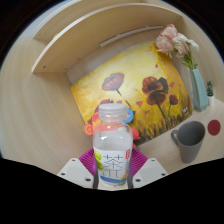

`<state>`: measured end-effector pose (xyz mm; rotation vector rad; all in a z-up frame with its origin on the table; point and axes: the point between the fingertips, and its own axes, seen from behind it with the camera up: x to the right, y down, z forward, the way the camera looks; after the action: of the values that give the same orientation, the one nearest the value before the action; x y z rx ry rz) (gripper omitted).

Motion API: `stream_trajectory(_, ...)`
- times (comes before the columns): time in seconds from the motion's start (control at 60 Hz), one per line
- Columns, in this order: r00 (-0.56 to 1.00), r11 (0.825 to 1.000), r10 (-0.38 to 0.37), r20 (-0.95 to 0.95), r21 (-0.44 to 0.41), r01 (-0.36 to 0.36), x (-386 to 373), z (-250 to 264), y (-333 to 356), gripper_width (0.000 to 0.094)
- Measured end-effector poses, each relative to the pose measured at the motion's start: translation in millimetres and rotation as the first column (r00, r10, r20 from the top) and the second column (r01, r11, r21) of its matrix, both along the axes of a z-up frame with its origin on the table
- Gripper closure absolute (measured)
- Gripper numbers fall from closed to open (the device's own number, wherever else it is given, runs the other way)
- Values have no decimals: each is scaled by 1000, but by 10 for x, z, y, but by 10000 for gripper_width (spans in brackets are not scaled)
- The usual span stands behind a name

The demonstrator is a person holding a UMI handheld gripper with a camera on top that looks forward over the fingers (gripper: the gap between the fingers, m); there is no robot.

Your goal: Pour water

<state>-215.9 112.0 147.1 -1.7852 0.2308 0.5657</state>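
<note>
Gripper [113, 172]: fingers closed part-way, pink pads [139, 163] pressed against the two sides of a bottle [113, 145]. No gap visible on either side, so the bottle is clamped between them. Finger ends pale grey, angled inward toward the bottle's base.

Bottle: clear plastic, upright, held directly between the fingers and rising above them. White cap on top. A white label with green and blue print wraps the lower body (text too small to read). The contents look clear or pale; the fill level cannot be told.

Just behind the bottle's neck, an orange-and-red object [90, 126] peeks out at one side; what it is cannot be told.

Grey mug [187, 140]: stands on the table [35, 135] beyond the fingers and off to the right of the bottle, apart from it, mouth up, handle toward the bottle side. A small red disc [213, 126] lies near it, further right.

Background: a painting of poppies [135, 92] on yellow leans behind the bottle, under a pale wooden shelf [95, 35]. Pink flowers [172, 42] stand in a light blue vase [197, 92] beside the painting.
</note>
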Motion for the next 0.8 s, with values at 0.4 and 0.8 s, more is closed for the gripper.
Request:
stream_trajectory(0.4, 503, 972, -209, -838, -234, 15, 698, 465, 165, 543)
stream_trajectory(0.8, -113, 926, -378, -919, -378, -25, 1124, 303, 308, 528)
